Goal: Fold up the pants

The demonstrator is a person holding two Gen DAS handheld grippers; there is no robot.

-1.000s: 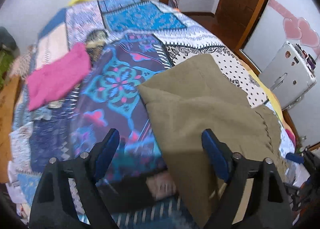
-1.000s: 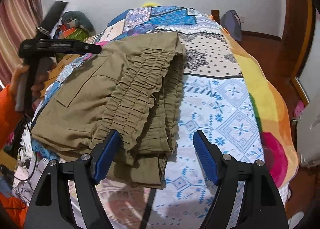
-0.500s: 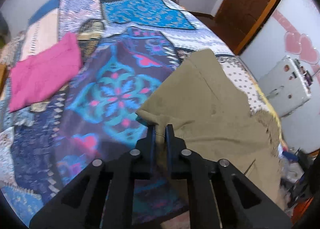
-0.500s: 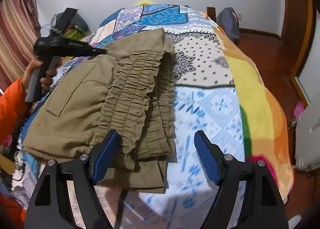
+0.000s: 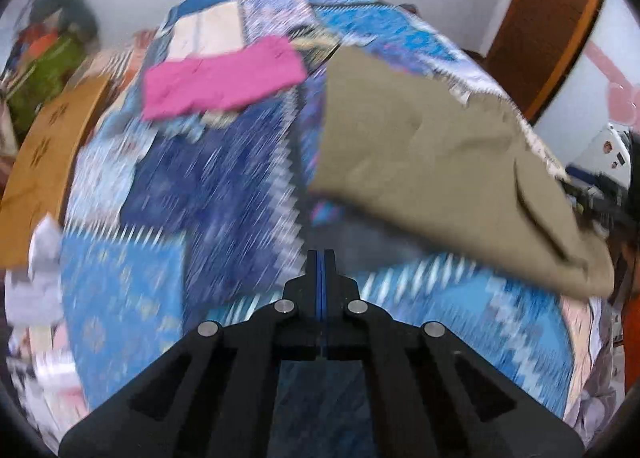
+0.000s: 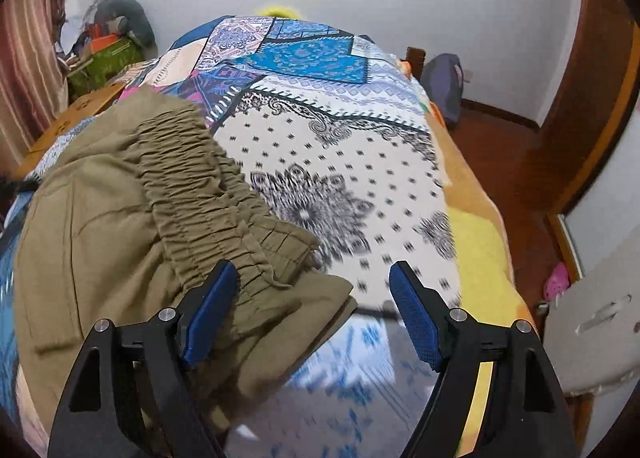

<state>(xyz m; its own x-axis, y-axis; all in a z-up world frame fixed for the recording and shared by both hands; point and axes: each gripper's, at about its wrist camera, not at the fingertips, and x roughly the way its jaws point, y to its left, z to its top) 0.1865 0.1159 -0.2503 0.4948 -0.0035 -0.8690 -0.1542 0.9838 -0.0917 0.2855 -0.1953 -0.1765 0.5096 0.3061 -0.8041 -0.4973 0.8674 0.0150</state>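
The olive pants (image 6: 132,225) lie folded on the patterned bedspread (image 6: 340,177), the gathered elastic waistband running down toward me. In the left wrist view the pants (image 5: 432,161) lie at the right on the bed, clear of my fingers. My left gripper (image 5: 320,262) is shut with nothing between its pads, held over the bedspread (image 5: 208,193) left of the pants. My right gripper (image 6: 316,290) is open; its left finger (image 6: 212,306) rests at the waistband end, its right finger (image 6: 416,318) over bare bedspread.
A pink folded garment (image 5: 224,77) lies at the far side of the bed. A wooden board (image 5: 44,153) and a green bag (image 5: 44,69) stand at the left. A white appliance (image 6: 600,330), a backpack (image 6: 444,85) and a door are to the right.
My left gripper shut on the pants' corner, then came off it and swung left, still shut. My right gripper stayed open and moved in along the waistband end.
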